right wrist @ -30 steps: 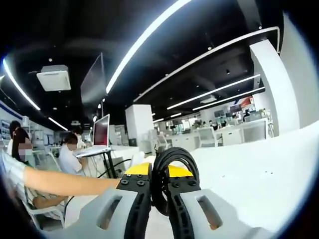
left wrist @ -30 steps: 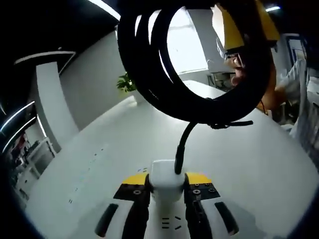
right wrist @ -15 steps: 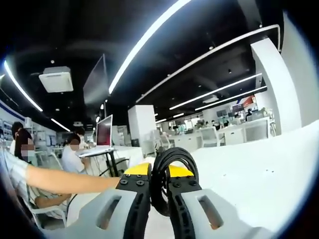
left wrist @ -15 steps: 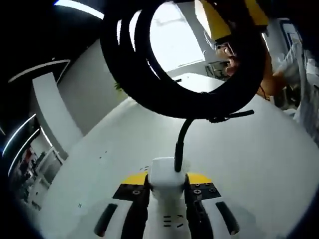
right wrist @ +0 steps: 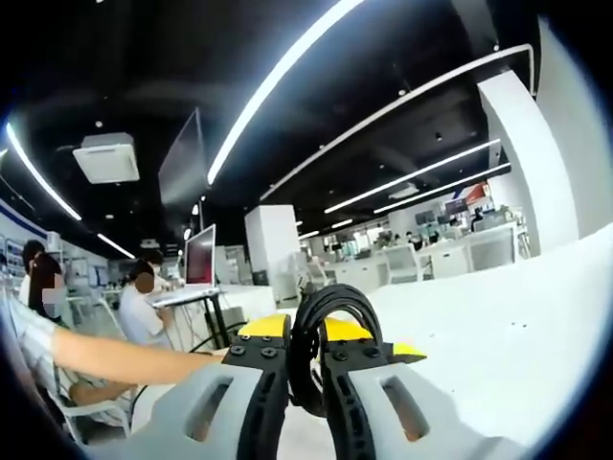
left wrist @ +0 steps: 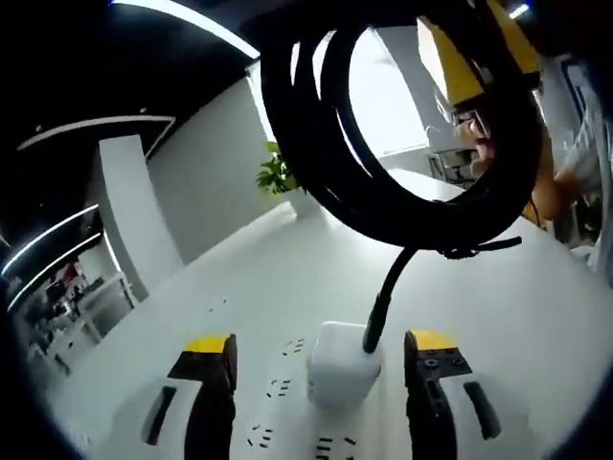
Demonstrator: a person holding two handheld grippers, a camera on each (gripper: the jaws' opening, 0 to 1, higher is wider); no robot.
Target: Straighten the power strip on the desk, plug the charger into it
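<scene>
A white charger (left wrist: 340, 369) stands upright in the white power strip (left wrist: 273, 426), which lies on the desk beneath my left gripper (left wrist: 321, 350). That gripper is open, one jaw on each side of the charger and clear of it. The charger's black cable (left wrist: 383, 297) rises into a thick coil (left wrist: 335, 163) hanging above. My right gripper (right wrist: 308, 350) is shut on that coil (right wrist: 335, 311), and its yellow-tipped jaws (left wrist: 469, 48) enter the left gripper view at the top right.
The white desk (left wrist: 536, 316) stretches away to a potted plant (left wrist: 278, 172) by a white wall. A person's bare arm (right wrist: 124, 355) reaches in from the left. Seated people and a monitor (right wrist: 196, 254) are behind it.
My left gripper has opened and let go of the charger, which stays standing in the strip. The right gripper still holds the coil, and the views have shifted slightly.
</scene>
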